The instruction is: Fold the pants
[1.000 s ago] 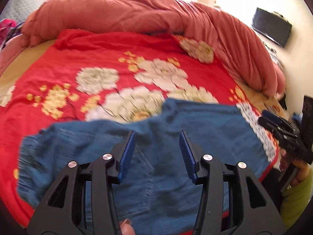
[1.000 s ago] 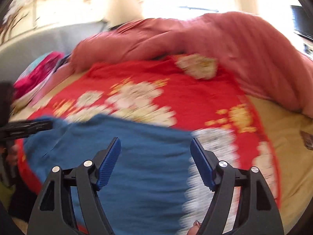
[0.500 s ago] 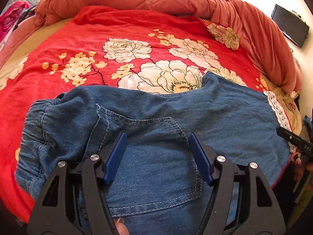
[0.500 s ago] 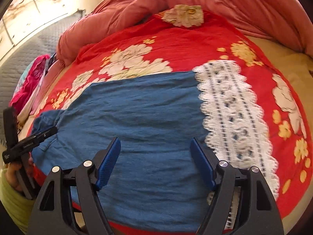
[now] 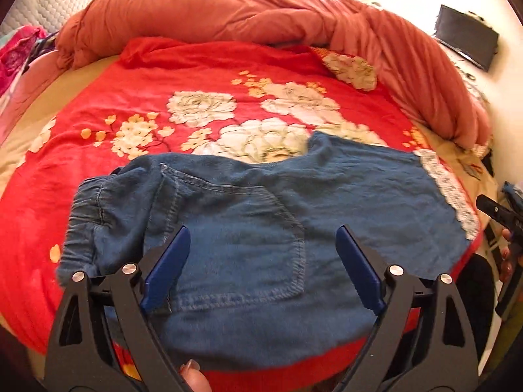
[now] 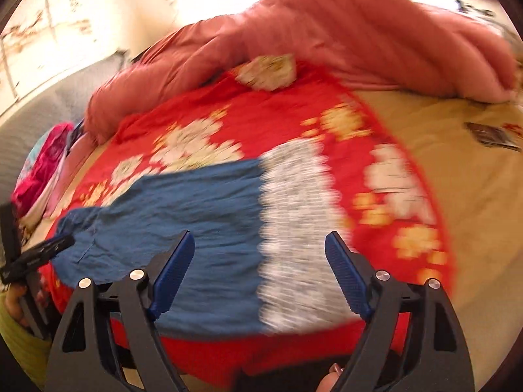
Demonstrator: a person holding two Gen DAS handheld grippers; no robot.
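Note:
Blue denim pants (image 5: 248, 228) lie flat on a red floral bedspread (image 5: 196, 75), waistband at the left, a back pocket (image 5: 248, 245) facing up, and a white lace hem (image 5: 447, 189) at the right. My left gripper (image 5: 261, 261) is open and empty, just above the pocket area. My right gripper (image 6: 260, 268) is open and empty above the leg end, where the denim (image 6: 183, 209) meets the lace hem (image 6: 294, 215). The right wrist view is motion-blurred. Each gripper shows at the edge of the other's view.
A bunched salmon-pink duvet (image 5: 261, 13) lies along the far and right side of the bed. Pink clothes (image 6: 42, 170) sit at the far left. Beige sheet (image 6: 464, 196) shows to the right of the bedspread. The bed's near edge runs just below the pants.
Both grippers have pulled back and tilted up from the pants, so more of the bed shows. The left gripper's jaws have spread wider. The pants have not moved.

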